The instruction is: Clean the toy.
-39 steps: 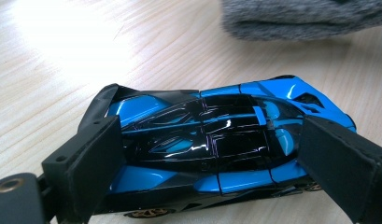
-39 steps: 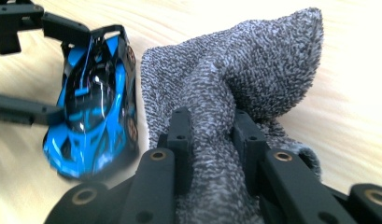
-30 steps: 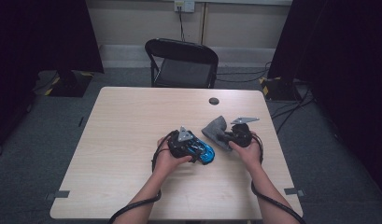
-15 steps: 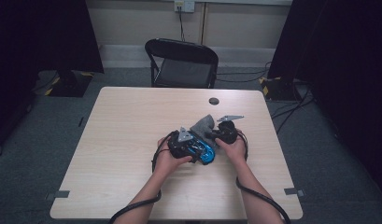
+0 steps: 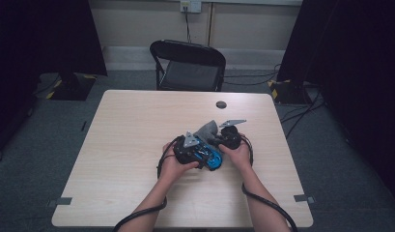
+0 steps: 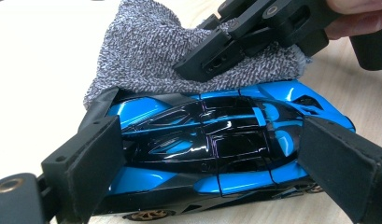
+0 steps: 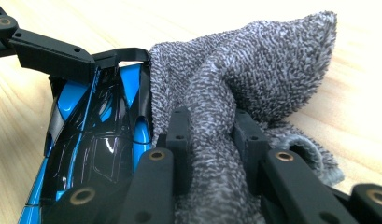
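Toy car (image 6: 212, 149), a blue and black model sports car, is sitting on its wheels on the tabletop (image 5: 127, 145), slightly toward the near edge and right of centre. Its long axis is running crosswise between the two pads of the left gripper (image 6: 212, 163), which is clamping it nose and tail, one pad pressing on each end. The left hand (image 5: 173, 166) is therefore holding the car steady on the wood.

A grey terry cloth (image 7: 235, 93) is lying against the far flank of the car in the left gripper view, touching the bodywork along the roof line. The right gripper (image 7: 209, 140) is coming in from that side, its jaws closed tight on a bunched fold of the cloth, with the loose remainder spilling past the fingertips onto the table. In the high view the right hand (image 5: 236, 150) is sitting just beside the left, the two grippers nearly meeting over the car.

Judgement: the wiping stroke is turning on the cloth lying beside the car rather than over it; the right gripper will need to be carrying it up across the roof, along the long axis.

A black folding chair (image 5: 188, 65) is standing beyond the far edge.
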Tool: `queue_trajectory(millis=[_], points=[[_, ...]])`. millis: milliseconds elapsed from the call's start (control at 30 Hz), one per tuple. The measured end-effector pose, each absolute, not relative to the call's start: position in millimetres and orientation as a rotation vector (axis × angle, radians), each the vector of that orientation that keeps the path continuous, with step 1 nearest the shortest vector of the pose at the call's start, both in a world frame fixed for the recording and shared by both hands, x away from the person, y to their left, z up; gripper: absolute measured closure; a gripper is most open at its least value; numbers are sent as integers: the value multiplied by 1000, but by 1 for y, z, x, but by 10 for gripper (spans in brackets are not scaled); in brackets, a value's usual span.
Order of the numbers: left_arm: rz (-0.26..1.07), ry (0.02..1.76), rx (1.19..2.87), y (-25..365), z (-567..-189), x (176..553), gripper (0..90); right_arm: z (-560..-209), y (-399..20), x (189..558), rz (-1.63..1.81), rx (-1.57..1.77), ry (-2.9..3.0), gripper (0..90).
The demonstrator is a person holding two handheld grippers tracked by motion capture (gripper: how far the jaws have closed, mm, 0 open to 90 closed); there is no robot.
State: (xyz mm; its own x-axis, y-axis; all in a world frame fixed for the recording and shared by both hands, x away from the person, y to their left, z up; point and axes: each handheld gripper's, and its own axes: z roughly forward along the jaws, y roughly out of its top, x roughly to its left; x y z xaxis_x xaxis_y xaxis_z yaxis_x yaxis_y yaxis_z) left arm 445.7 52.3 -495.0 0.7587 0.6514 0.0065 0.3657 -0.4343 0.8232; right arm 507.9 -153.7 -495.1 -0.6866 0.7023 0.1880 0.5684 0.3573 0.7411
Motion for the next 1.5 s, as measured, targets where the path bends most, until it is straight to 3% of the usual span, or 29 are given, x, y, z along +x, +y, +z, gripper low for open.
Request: queue_trajectory(millis=[1500], points=[[404, 754, 2075, 53, -494, 446, 78, -493, -204, 473, 1254, 1122, 2509, 726]])
